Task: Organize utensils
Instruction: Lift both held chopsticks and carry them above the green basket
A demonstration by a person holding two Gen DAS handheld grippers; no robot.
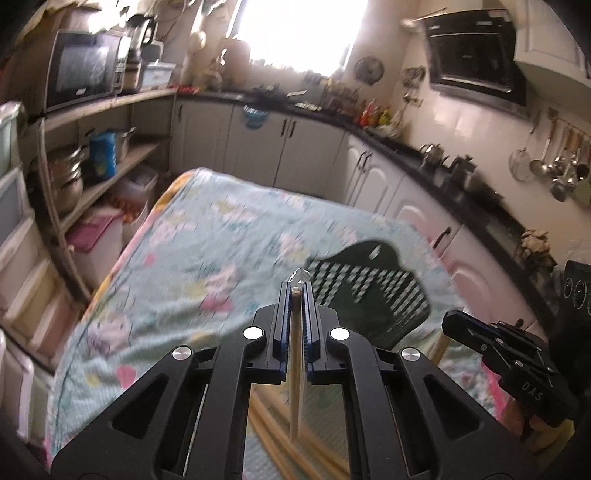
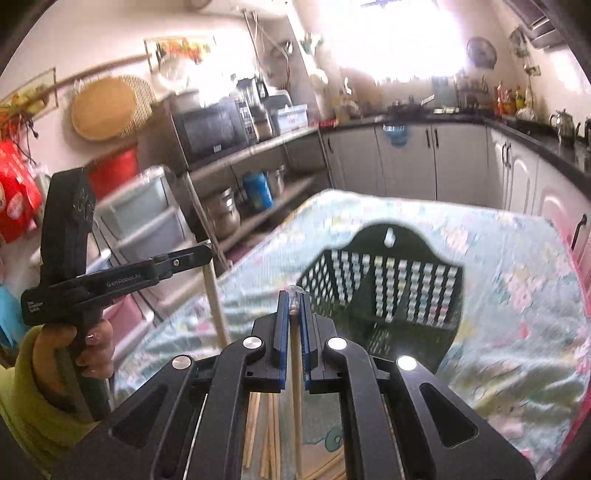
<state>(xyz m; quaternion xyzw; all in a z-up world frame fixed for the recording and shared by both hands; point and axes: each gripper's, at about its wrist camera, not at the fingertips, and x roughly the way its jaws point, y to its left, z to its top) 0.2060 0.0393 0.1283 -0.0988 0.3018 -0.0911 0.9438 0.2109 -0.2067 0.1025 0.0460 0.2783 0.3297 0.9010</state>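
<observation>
Blown-out window point(image 1: 295, 33) glare, motion blur, fisheye-bent edges.

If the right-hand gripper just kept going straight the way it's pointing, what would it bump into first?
Most likely the dark green basket lying on the flowered cloth. The right gripper, shut on a wooden chopstick, aims at its near left rim. Depth is hard to judge through the fisheye.

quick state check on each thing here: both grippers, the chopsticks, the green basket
left gripper: shut on a chopstick
right gripper: shut on a chopstick
loose chopsticks: lying on the cloth below the grippers
green basket: lying on the floral cloth, no chopsticks visible inside
</observation>
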